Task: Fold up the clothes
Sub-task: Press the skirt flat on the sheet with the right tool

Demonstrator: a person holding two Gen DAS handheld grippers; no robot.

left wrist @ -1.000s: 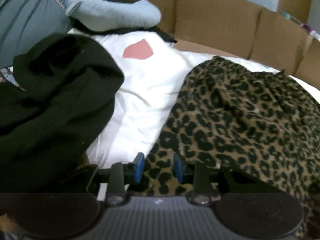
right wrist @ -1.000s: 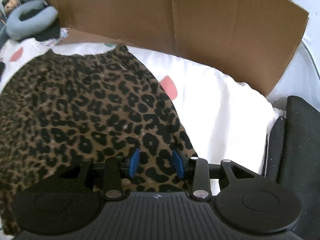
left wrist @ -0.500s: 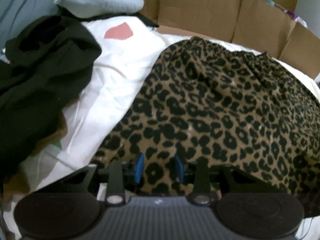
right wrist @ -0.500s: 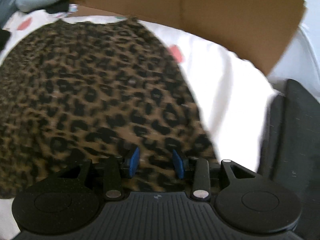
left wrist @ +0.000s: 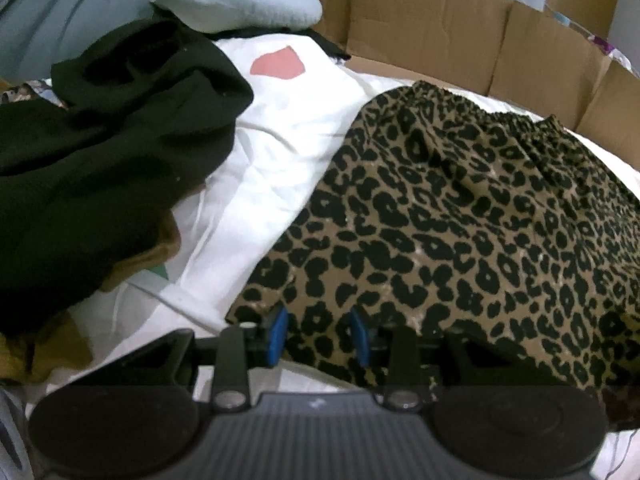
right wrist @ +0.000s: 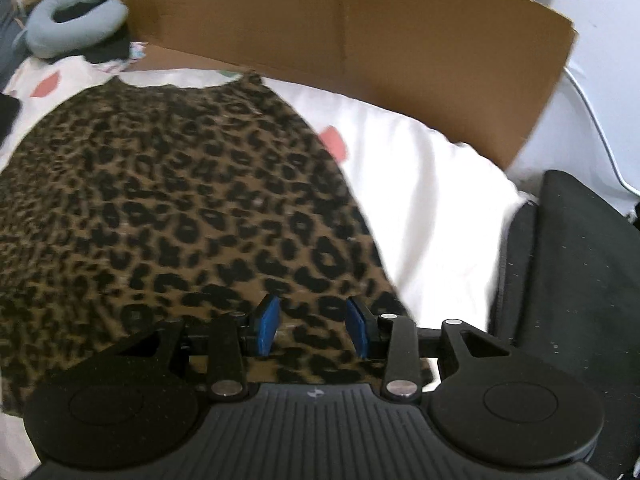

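Leopard-print skirt [left wrist: 460,216]: lies spread flat on the white sheet, gathered elastic waistband at the far edge near the cardboard, hem at the near edge under both grippers.
Skirt in the right view [right wrist: 168,208]: fills the left and middle of the picture, its right edge running down toward the right gripper.
Left gripper [left wrist: 319,336]: sits at the skirt's near left corner; its blue fingers [left wrist: 277,335] stand apart with the leopard cloth showing in the gap between them; whether the pads pinch the cloth I cannot tell.
Right gripper [right wrist: 312,330]: sits at the skirt's near right corner; its blue fingers [right wrist: 267,324] stand apart over the hem, cloth seen between them; whether the pads press on it I cannot tell.
White sheet [left wrist: 280,152]: covers the bed, creased, with a pink patch [left wrist: 278,65] printed on it beyond the skirt's left side; a second pink patch [right wrist: 334,142] shows just beside the skirt's right edge.
Black garment [left wrist: 100,160]: heaped on the left of the sheet, apart from the skirt, with a brown cloth [left wrist: 148,256] poking out beneath it.
Grey neck pillow [left wrist: 236,0]: at the far left, behind the black heap.
Cardboard wall [right wrist: 340,40]: stands upright along the far side of the bed.
Black cushion [right wrist: 572,280]: at the right edge of the sheet, well apart from the skirt.
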